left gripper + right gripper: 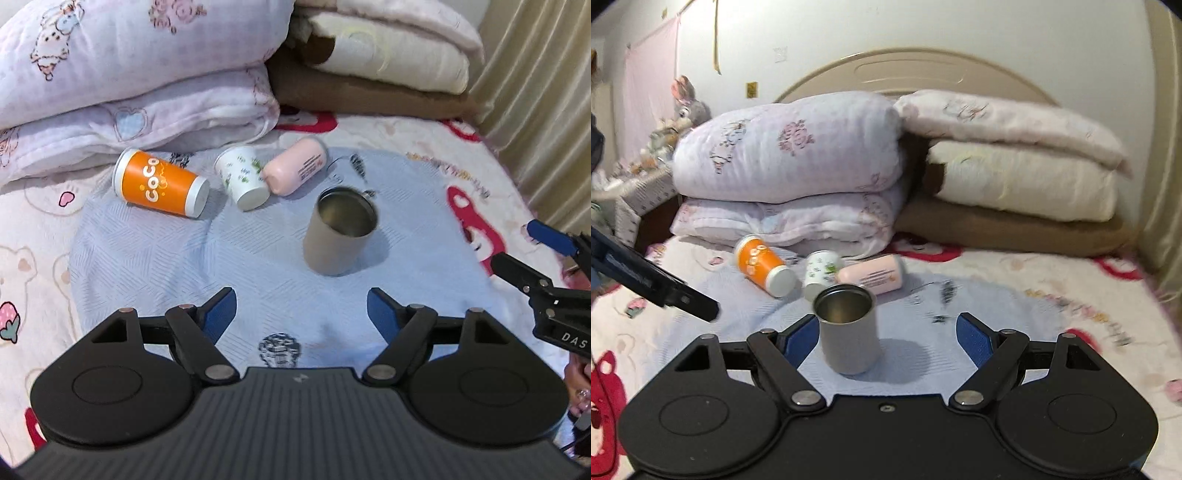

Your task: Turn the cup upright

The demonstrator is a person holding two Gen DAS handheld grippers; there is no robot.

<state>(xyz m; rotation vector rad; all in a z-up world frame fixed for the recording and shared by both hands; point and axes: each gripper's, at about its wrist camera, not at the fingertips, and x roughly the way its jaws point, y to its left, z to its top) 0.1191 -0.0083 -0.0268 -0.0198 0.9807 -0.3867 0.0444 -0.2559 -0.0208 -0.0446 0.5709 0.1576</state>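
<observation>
A grey metal cup (338,232) stands upright on the light blue cloth (258,266), mouth up; it also shows in the right wrist view (847,332). My left gripper (302,314) is open and empty, just short of the cup. My right gripper (888,338) is open, with the cup standing between its fingers near the left finger (799,339), not gripped. An orange cup (160,183), a white floral cup (243,177) and a pink cup (295,170) lie on their sides behind.
Folded quilts (129,74) and pillows (388,55) are stacked at the back of the bed. A curtain (535,92) hangs at the right. The right gripper's arm (546,291) shows at the right edge of the left wrist view.
</observation>
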